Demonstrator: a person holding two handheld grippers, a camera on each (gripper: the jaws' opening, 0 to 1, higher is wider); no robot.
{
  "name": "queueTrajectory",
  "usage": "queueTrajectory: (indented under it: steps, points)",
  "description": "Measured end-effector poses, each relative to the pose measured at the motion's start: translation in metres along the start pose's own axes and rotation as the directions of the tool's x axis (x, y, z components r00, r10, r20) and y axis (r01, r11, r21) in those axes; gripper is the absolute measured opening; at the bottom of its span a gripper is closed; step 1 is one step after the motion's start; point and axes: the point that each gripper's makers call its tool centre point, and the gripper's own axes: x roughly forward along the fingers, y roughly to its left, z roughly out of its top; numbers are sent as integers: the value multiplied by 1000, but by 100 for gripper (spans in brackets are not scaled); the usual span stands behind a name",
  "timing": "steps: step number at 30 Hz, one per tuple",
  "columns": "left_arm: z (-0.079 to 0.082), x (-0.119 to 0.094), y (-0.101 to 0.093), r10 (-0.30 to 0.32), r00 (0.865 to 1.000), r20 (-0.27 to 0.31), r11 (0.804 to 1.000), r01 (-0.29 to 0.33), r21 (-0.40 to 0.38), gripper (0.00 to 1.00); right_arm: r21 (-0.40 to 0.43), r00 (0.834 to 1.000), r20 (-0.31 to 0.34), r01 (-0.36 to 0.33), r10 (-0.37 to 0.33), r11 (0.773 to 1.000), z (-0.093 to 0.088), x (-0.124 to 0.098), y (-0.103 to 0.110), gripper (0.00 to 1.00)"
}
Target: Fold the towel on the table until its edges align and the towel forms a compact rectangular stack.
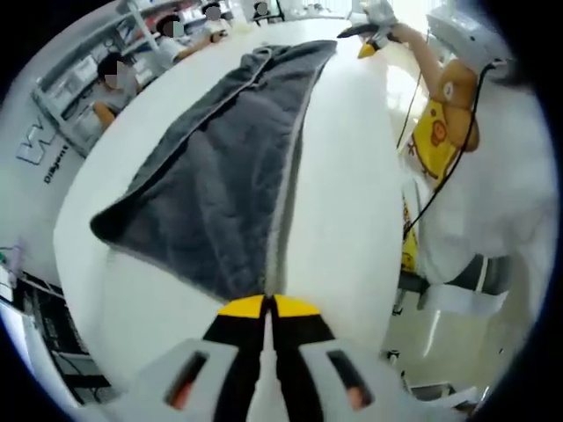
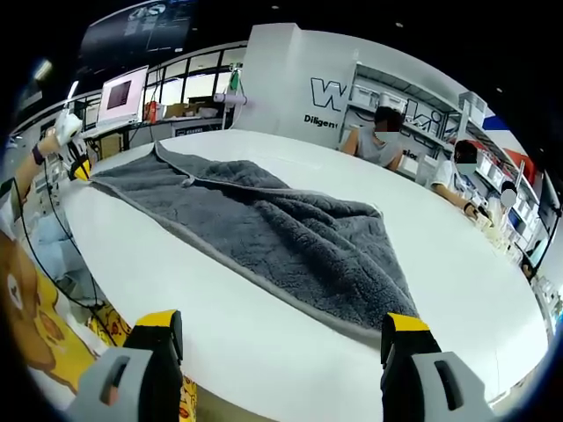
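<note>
A dark grey fleecy towel with a pale hem lies folded lengthwise along the white table. In the left gripper view, my left gripper has its yellow tips pressed together on the towel's near end. My right gripper is small beyond the far end, held by a hand. In the right gripper view, the towel stretches away to the left, and my right gripper stands wide open over the table edge, its right jaw just beside the towel's near corner. The left gripper sits at the towel's far corner.
The person in a white top with a yellow cartoon print stands along the table's side, a black cable hanging there. Two people sit at the far side by shelves. A monitor stands at the back left.
</note>
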Motion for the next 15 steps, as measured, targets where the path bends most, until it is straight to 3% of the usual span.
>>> queueTrajectory:
  steps: [10,15]
  points:
    - [3,-6,0,24,999,38,999,-24,-25,6,-3,1000,-1,-5,5,1000,0,2,1,98]
    - [-4,-8,-2,40,999,37,998,-39,-40,6,-4,1000,1,-6,6,1000,1,1,1,98]
